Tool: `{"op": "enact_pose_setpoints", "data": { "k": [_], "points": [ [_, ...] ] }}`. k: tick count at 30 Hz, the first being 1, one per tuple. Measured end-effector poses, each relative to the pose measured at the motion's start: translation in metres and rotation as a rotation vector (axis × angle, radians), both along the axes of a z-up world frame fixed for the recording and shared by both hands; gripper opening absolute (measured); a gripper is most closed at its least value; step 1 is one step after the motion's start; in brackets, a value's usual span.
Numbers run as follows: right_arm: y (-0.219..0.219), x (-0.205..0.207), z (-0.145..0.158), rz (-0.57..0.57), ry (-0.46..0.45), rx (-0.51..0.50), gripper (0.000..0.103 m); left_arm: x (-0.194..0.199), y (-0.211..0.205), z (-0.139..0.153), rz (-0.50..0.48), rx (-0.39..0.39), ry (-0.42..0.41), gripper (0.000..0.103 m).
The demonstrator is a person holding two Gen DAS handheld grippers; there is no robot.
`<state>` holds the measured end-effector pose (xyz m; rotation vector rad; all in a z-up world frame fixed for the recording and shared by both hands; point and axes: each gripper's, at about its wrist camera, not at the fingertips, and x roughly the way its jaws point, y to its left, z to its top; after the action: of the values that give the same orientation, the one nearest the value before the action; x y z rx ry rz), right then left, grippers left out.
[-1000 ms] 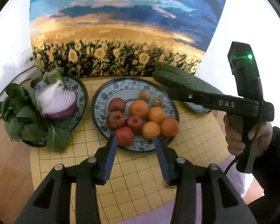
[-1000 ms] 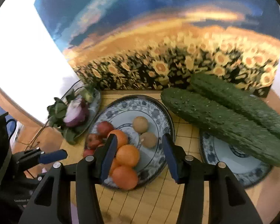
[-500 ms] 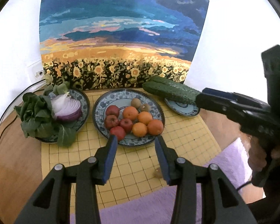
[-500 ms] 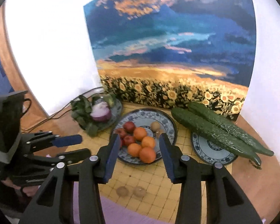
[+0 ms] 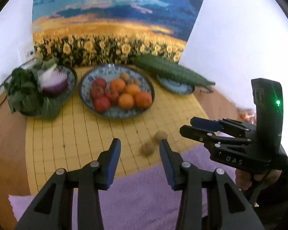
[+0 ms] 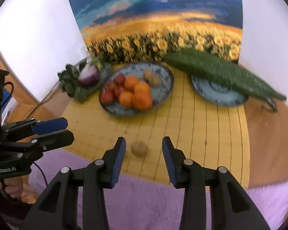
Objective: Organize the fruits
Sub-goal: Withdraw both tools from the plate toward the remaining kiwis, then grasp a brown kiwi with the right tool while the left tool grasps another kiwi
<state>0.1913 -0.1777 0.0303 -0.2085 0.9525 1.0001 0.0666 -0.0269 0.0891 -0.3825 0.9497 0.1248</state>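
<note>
Left gripper [image 5: 140, 147], right gripper [image 6: 143, 145] agape (both empty).

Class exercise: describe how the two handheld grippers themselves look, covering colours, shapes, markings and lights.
Both the left gripper and right gripper are black linkage frames with silver pivot pins and flat blue finger pads. The right one's body carries white "DAS" lettering and a green light; the left's has small white lettering, blurred.

A wooden table [image 6: 268, 134] carries a yellow grid mat [image 6: 201, 122] and purple cloth [image 6: 144, 201].
</note>
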Motion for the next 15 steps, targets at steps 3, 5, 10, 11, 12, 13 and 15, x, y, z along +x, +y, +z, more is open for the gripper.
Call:
{"op": "enact_pose_setpoints", "data": {
  "k": [3, 5, 10, 11, 12, 13, 15],
  "points": [
    [-0.007, -0.007, -0.013, -0.01, 0.036, -0.011, 0.04, -0.002, -0.007, -0.012, -0.006, 0.011, 0.045, 0.044],
    [-0.011, -0.012, -0.02, -0.013, 0.05, -0.024, 0.04, -0.003, -0.012, -0.018, -0.014, 0.018, 0.064, 0.044],
    [-0.016, -0.026, -0.034, -0.009, 0.05, -0.063, 0.04, -0.004, -0.03, -0.031, -0.062, 0.069, 0.094, 0.044],
    [-0.017, -0.03, -0.037, -0.005, 0.044, -0.073, 0.04, -0.004, -0.034, -0.034, -0.072, 0.085, 0.099, 0.044],
    [-0.017, -0.033, -0.039, 0.004, 0.036, -0.081, 0.04, -0.004, -0.036, -0.036, -0.081, 0.098, 0.105, 0.044],
    [-0.016, -0.035, -0.04, 0.01, 0.03, -0.087, 0.04, -0.004, -0.039, -0.038, -0.093, 0.111, 0.113, 0.044],
    [-0.016, -0.04, -0.042, 0.02, 0.015, -0.099, 0.04, -0.002, -0.042, -0.04, -0.106, 0.111, 0.118, 0.044]
  ]
}}
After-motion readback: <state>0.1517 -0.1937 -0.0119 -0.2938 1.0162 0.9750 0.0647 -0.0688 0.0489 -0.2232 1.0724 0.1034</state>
